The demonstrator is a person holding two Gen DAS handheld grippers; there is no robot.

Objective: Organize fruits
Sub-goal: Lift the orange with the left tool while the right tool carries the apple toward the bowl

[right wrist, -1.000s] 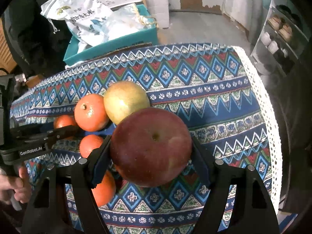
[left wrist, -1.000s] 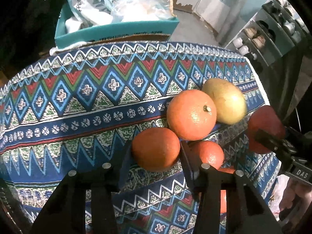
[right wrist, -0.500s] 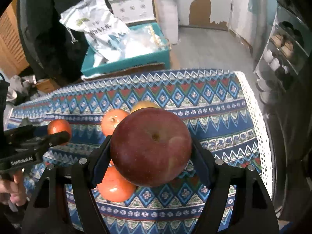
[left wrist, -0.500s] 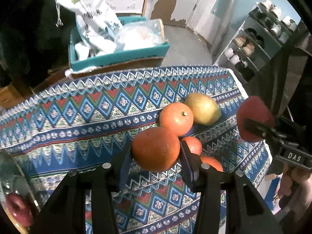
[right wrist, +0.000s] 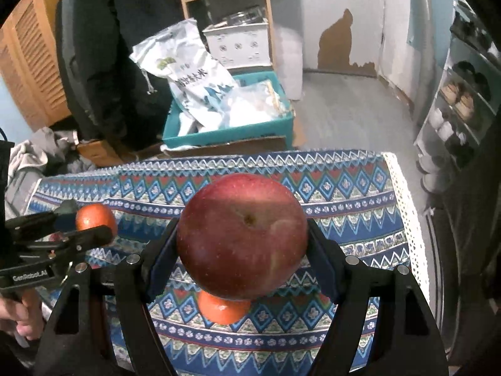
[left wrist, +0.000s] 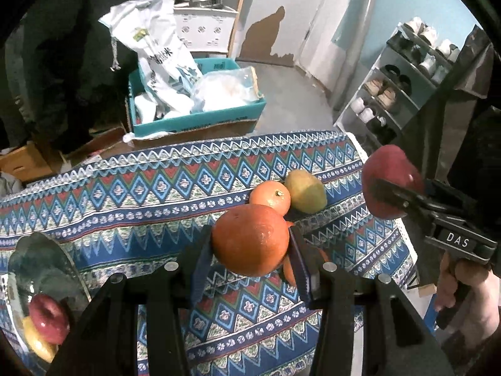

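Fruit is hiding behind the held pieces: a partly covered orange fruit (left wrist: 289,271) is peeking out behind the left gripper (left wrist: 250,258), which is clamping one orange (left wrist: 250,239) above the patterned cloth (left wrist: 125,194). The right gripper (right wrist: 242,261) is squeezing one red apple (right wrist: 242,235), masking all but a sliver of another orange one (right wrist: 224,310). Lying fully visible are one orange (left wrist: 271,195) touching one yellow-green fruit (left wrist: 305,191) (kind unclear). A plate (left wrist: 47,257), cut off at the frame edge, is carrying one red apple (left wrist: 48,318) and one yellowish fruit (left wrist: 37,341).

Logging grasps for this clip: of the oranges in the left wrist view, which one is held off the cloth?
The big orange clamped in the left tool. The orange beside the yellow-green fruit lies on the cloth.
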